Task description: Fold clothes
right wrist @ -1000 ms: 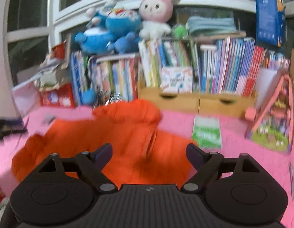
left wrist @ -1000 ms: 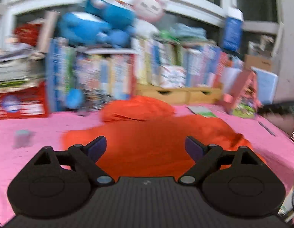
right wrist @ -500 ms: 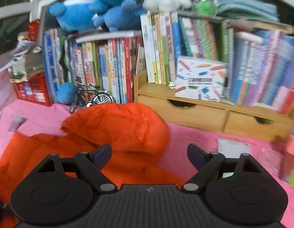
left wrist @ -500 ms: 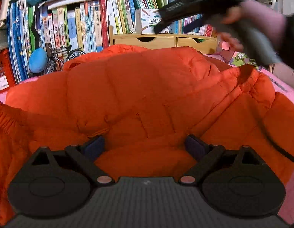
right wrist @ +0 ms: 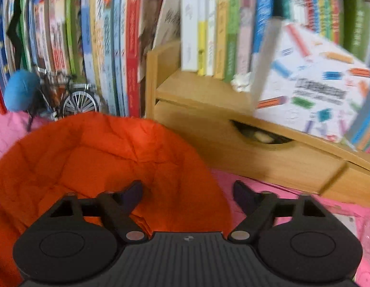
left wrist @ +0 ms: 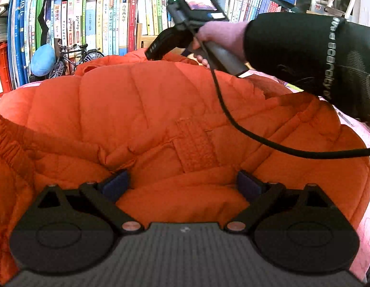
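with both hand-held grippers, left [left wrist: 183, 183] and right [right wrist: 187, 192], spread apart over the puffy orange quilted jacket [left wrist: 161, 110] heaped on the pink tabletop [right wrist: 268, 191], its slippery bulk risked springing unfolded.

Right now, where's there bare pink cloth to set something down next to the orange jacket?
One free strip of pink cloth lies between the orange jacket and the wooden drawer unit. A smaller patch sits left of the hood, below the model bicycle. The back is crowded with books, and the jacket covers the middle.
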{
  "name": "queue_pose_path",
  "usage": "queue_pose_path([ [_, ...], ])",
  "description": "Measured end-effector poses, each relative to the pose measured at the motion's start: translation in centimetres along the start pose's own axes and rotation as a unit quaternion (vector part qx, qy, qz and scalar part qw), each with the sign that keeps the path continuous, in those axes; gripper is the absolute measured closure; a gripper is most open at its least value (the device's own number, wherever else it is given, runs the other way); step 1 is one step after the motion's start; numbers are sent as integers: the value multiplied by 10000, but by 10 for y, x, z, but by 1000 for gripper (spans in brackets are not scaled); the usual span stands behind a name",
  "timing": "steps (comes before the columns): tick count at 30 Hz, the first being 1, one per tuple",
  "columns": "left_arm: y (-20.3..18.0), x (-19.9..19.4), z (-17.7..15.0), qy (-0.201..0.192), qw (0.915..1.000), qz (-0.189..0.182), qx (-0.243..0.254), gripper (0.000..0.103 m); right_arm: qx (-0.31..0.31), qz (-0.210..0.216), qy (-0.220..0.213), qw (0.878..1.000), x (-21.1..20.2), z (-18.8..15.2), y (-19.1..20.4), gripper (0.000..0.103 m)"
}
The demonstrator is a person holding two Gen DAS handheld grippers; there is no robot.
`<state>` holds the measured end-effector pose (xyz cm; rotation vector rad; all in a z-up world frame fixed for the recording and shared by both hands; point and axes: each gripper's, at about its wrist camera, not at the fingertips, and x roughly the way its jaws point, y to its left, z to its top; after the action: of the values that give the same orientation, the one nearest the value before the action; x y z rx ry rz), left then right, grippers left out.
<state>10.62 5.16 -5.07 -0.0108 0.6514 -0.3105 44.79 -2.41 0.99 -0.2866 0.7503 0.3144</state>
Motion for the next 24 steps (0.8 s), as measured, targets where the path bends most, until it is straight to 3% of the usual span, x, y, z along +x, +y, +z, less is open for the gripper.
queue_pose_path([
  [3, 0, 0, 0, -3, 10000, -22, -18, 5, -341, -101, -312, 9989, -16, -5, 11, 82],
  [6, -1, 0, -1, -14, 10000, -37, -37, 5, -680, -201, -623, 9955, -31, -10, 21, 89],
  [9, 1, 1, -1, -55, 9999, -105, -107, 4, -1130, -372, -1165, 9860, -62, -20, 33, 90],
  [13, 14, -3, -7, -319, 9961, -581, -580, 4, -1930, -597, -2071, 9573, -119, -45, 50, 92],
  [17, 39, -26, 1, -534, 9824, -1172, -1351, 5, -2420, -586, -2286, 9411, -153, -76, 56, 94],
  [19, 46, -41, 10, -703, 9789, -1198, -1500, 4, -2662, -580, -2391, 9320, -170, -91, 60, 94],
  [21, 50, -55, 19, -853, 9787, -1084, -1521, 3, -2523, -358, -2136, 9431, -170, -95, 55, 94],
  [22, 45, -60, 22, -884, 9828, -873, -1370, 3, -2331, -224, -1983, 9518, -167, -95, 52, 93],
  [23, 39, -63, 24, -885, 9868, -669, -1178, 3, -2057, -81, -1827, 9614, -163, -92, 47, 88],
  [24, 35, -62, 22, -854, 9892, -566, -1050, 3, -1718, 95, -1668, 9709, -159, -88, 42, 77],
])
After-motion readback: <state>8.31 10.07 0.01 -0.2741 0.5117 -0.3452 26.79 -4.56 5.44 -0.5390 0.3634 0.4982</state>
